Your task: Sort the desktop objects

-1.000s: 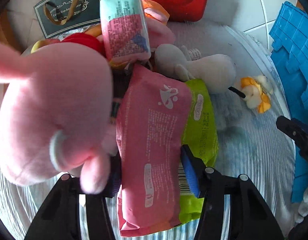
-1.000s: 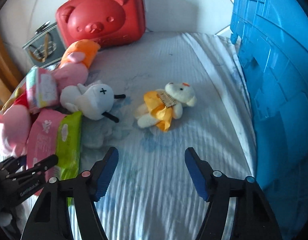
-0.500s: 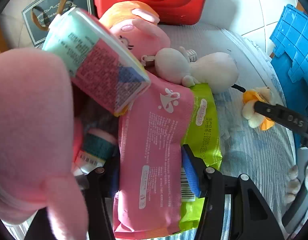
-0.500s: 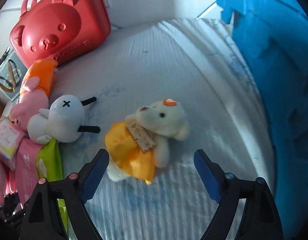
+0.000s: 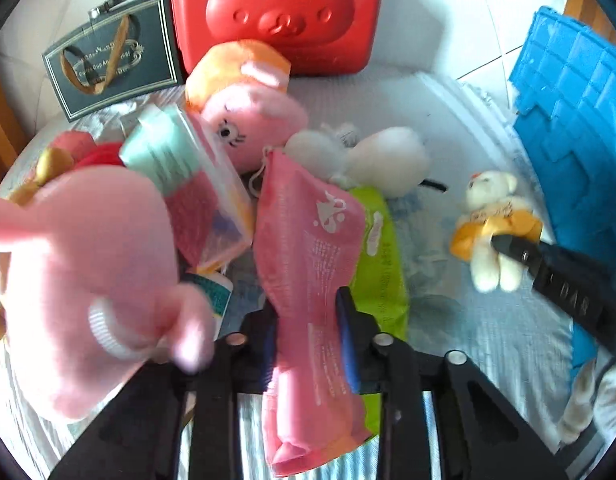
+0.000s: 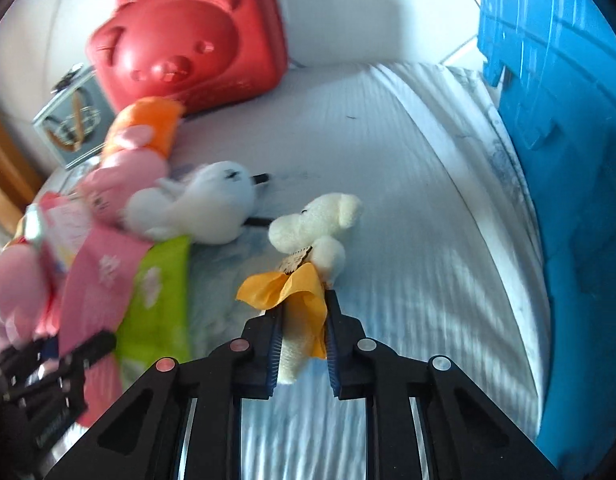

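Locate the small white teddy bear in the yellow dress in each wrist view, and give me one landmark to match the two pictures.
Left wrist view: the white teddy bear lies right of centre on the white cloth, the right gripper clamped on its yellow dress.
Right wrist view: the bear is at centre, dress pinched between the right gripper's blue pads.
Shared landmark: the red bear-face case at the top of both.

Pink pouch point(image 5: 308, 264), lime-green packet point(image 5: 381, 264), cream bear point(image 6: 315, 232) in yellow, red bear-face case point(image 5: 284, 12)
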The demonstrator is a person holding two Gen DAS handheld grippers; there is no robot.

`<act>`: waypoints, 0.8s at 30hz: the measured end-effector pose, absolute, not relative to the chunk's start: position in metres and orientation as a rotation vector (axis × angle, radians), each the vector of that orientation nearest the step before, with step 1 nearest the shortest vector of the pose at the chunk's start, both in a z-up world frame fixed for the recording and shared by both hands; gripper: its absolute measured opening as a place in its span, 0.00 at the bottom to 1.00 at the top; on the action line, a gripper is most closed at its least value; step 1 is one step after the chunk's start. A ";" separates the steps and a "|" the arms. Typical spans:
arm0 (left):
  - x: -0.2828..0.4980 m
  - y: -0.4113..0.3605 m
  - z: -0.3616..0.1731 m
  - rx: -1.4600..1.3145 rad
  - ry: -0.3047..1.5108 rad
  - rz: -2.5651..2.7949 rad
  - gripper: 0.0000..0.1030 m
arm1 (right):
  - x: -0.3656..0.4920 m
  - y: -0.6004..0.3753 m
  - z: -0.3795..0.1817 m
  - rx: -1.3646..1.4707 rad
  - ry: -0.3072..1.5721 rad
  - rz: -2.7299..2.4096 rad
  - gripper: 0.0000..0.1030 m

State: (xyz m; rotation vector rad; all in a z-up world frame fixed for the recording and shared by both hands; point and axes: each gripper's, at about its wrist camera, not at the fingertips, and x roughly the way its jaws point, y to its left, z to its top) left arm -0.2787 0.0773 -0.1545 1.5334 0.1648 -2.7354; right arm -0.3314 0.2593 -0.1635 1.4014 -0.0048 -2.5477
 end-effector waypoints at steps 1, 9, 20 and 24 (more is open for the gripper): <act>-0.275 0.078 -0.149 1.518 0.160 -2.745 0.15 | -0.324 0.258 -0.159 1.384 0.005 -2.543 0.18; -0.247 0.078 -0.132 1.540 0.222 -2.758 0.19 | -0.274 0.253 -0.137 1.329 0.076 -2.530 0.18; -0.252 0.104 -0.183 1.727 0.099 -2.622 0.76 | -0.261 0.284 -0.180 1.541 0.068 -2.456 0.18; -0.254 0.110 -0.195 1.705 0.092 -2.615 0.88 | -0.264 0.293 -0.195 1.595 0.049 -2.438 0.19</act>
